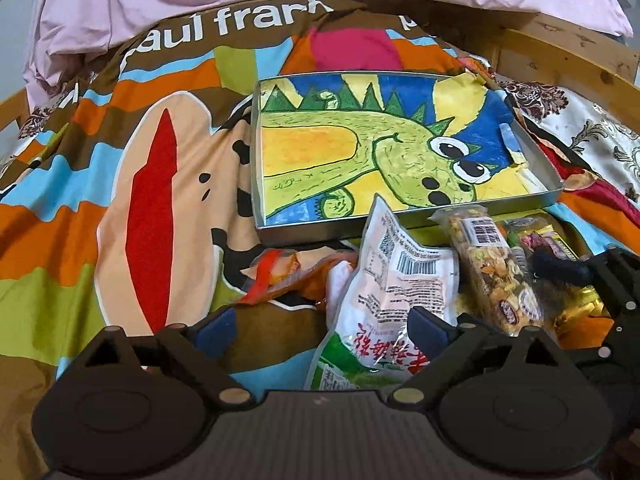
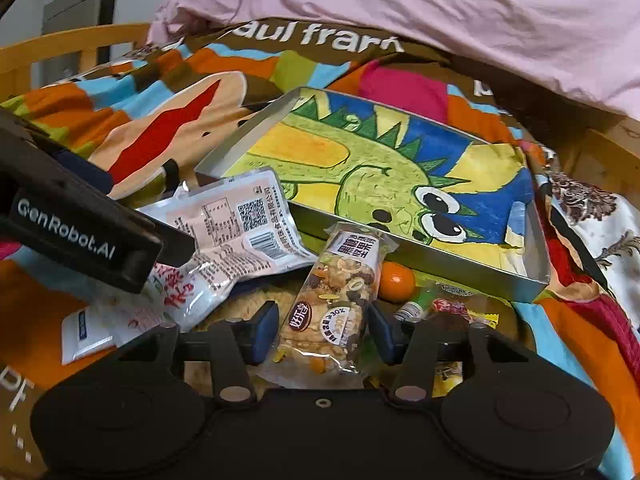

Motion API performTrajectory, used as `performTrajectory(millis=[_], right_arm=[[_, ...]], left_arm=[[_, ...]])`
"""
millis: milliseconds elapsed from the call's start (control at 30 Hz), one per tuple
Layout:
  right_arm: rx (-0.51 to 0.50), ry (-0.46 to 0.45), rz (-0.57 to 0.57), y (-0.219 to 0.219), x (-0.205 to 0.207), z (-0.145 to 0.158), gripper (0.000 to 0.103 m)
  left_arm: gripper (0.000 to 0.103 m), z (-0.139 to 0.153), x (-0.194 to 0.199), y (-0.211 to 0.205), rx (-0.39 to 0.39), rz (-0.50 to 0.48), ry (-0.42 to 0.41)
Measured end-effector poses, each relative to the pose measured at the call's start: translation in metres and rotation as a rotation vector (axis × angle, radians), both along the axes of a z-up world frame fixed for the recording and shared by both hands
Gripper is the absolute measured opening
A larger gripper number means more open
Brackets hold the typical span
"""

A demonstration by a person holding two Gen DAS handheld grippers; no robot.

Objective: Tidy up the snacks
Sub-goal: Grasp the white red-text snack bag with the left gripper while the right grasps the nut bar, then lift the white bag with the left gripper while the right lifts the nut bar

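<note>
Your right gripper (image 2: 322,330), low in the middle of its view, has its blue pads on either side of the clear-wrapped nut bar (image 2: 332,304). The pads sit close against the crinkly wrapper, but you cannot tell whether they press it. The bar is a long, lumpy block of nuts and seeds under glossy film with a white label at its top end.

Your left gripper (image 1: 320,328), at the bottom centre of its view, stands wide apart with nothing clamped. Its right pad overlaps the white foil pouch (image 1: 396,280), a puffy, wrinkled bag with a barcode and red lettering.

Above the snack pile lies a shallow rectangular metal tray (image 1: 258,168), its thin walls dull silver and its floor lined with a crayon dinosaur drawing (image 1: 360,152) in waxy green, yellow and blue. An orange ball (image 2: 396,280) sits just below the tray's near wall, right of the bar. Everything rests on a soft, rumpled patchwork blanket (image 1: 120,200).
</note>
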State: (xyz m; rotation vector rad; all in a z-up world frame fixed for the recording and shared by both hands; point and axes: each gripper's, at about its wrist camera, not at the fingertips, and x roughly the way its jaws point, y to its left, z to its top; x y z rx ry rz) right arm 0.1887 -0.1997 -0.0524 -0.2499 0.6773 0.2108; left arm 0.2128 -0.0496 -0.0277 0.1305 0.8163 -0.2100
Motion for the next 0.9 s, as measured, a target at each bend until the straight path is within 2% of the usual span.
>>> performTrajectory(millis=[200,433,533,700,900], right_arm=[[0.061,0.088,0.062,-0.039,0.008,0.013,0.041],[0.152,0.1,0.065,-0.058,0.015,0.018,0.041],[0.155,0.099,0.079,-0.055,0.016,0.013,0.041],[0.167,0.078,0.06,-0.052,0.014,0.004,0.046],[0.126,0.02,0.049,-0.042,0.015,-0.007,0.048]], left_arm=[[0.1,0.001,-0.008,-0.017,0.033,-0.07,-0.018],[0.101,-0.012,-0.01,-0.055,0.208,-0.164,-0.021],[0.1,-0.02,-0.007,-0.066,0.267,-0.146,-0.013],[0.087,-0.023,-0.003,-0.066,0.214,-0.098,0.003],[0.079,-0.026,-0.022,-0.072,0.278,-0.086,-0.085]])
